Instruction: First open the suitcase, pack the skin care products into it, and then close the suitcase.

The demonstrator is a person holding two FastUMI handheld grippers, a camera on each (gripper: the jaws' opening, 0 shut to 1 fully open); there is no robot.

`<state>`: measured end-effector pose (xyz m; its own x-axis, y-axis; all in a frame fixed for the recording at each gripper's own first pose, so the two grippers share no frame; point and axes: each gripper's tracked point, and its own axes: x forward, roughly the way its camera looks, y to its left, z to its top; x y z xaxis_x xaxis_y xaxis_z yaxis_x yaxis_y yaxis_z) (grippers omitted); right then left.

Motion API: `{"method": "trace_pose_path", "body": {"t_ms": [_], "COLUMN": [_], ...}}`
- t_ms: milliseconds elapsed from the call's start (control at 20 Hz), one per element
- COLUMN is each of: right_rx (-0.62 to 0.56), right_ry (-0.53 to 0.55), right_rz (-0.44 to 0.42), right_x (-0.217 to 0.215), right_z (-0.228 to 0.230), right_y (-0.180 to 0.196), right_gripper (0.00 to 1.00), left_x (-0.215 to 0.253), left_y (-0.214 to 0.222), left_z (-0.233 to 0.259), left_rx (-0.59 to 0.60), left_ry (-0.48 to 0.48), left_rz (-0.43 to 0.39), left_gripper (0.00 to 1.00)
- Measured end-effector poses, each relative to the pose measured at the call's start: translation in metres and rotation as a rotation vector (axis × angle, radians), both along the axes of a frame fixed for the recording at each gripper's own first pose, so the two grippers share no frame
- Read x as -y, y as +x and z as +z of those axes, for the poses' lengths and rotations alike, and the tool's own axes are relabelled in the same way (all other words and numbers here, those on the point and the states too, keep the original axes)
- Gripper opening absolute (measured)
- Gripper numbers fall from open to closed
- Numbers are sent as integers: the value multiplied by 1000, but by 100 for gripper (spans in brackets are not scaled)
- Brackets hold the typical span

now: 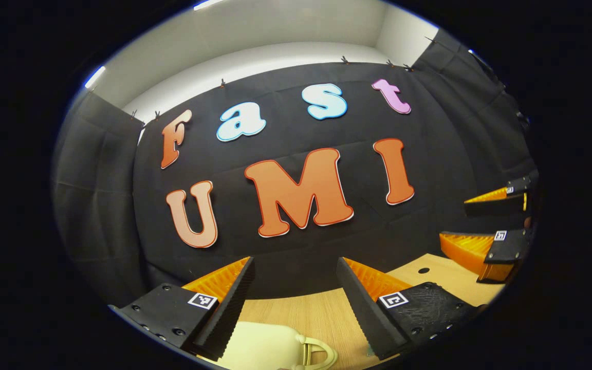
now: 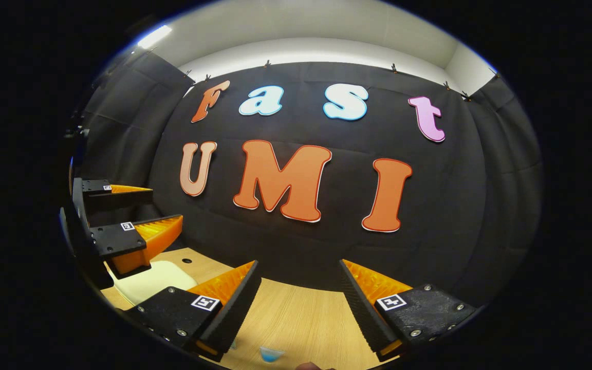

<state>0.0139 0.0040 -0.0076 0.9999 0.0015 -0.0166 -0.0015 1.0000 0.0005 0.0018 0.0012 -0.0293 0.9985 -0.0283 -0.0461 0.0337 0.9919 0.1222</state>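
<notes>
Showing both tongs held level above a wooden table (image 2: 296,313), each aimed at the booth's black wall. Left tongs (image 1: 295,267): jaws spread wide, nothing between them. Right tongs (image 2: 300,270): likewise spread and empty. The cream suitcase (image 1: 270,349) lies on the table below and just ahead of the left tongs' jaws, its looped handle (image 1: 319,354) pointing toward the right-hand finger; the lid appears shut, so opening is judged not yet begun. In the right gripper view the same case is a pale slab under the left tongs, off to the side. A small blue item (image 2: 271,353), perhaps one of the skin care products, sits on the table beneath the right tongs' jaws; it is too cropped to identify.

Risks, as judged: both tongs point high, so a descent would be made with the case at the very edge of sight. A finger could strike the lid and push the light case away, or snag the handle instead of the opening edge. The right tongs, lowered carelessly, could knock the blue item aside.
</notes>
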Motion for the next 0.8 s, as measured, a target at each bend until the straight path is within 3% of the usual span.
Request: {"method": "trace_pose_path", "body": {"t_ms": [150, 550, 800], "right_rx": [-8, -9, -24], "right_ry": [6, -2, 21], "right_rz": [-2, -7, -14], "right_x": [2, 17, 28], "right_z": [-4, -9, -18], "right_y": [-1, -6, -9], "right_gripper": [92, 95, 96], "left_x": [9, 25, 32], "left_y": [-2, -10, -19], "left_z": [-27, -101, -182], "left_rx": [-54, -174, -357], "left_ry": [75, 336, 504], "left_rz": [-32, -118, -212], "left_gripper": [100, 98, 97]}}
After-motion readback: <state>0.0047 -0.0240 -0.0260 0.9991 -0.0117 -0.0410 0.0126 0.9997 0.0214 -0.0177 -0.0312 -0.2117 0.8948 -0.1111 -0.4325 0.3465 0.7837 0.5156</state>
